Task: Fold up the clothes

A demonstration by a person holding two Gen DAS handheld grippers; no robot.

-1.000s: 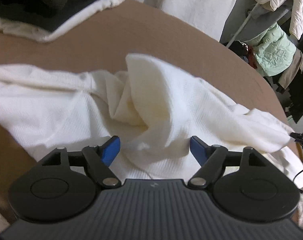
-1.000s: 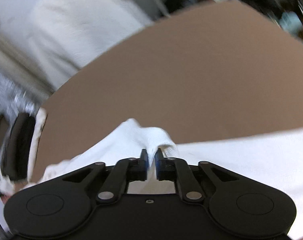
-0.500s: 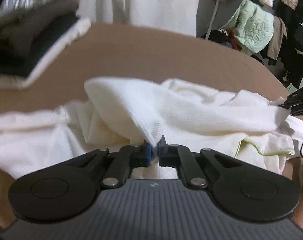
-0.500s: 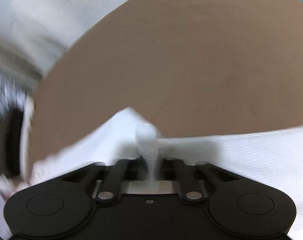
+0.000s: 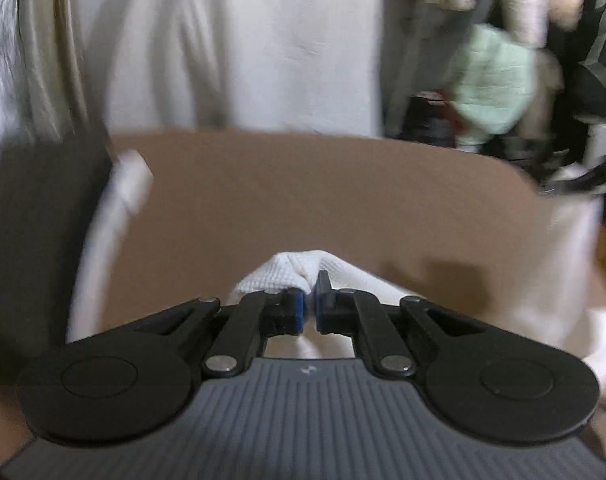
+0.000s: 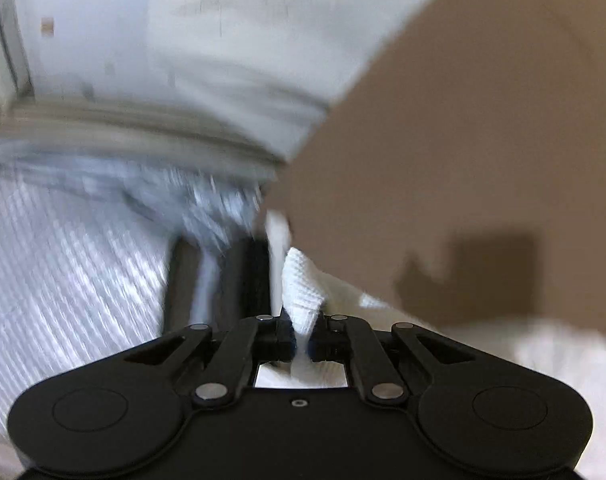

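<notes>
A white waffle-knit garment (image 5: 299,270) bunches up between the blue pads of my left gripper (image 5: 310,308), which is shut on it above the brown table (image 5: 343,200). More of the cloth trails down to the right (image 5: 575,264). In the right wrist view another fold of the same white garment (image 6: 303,288) is pinched in my right gripper (image 6: 302,342), also shut on it, and the cloth spreads away at the lower right (image 6: 543,356). Both views are blurred by motion.
A stack of folded dark and white clothes (image 5: 43,240) sits at the table's left edge. Hanging white fabric (image 5: 243,40) and a pale green jacket (image 5: 495,80) fill the space behind the table. A shadow (image 6: 475,276) falls on the table top.
The left gripper went from open over the crumpled garment to shut on a fold and lifted it off the table. The right gripper kept its grip and swung up and sideways with the cloth.
</notes>
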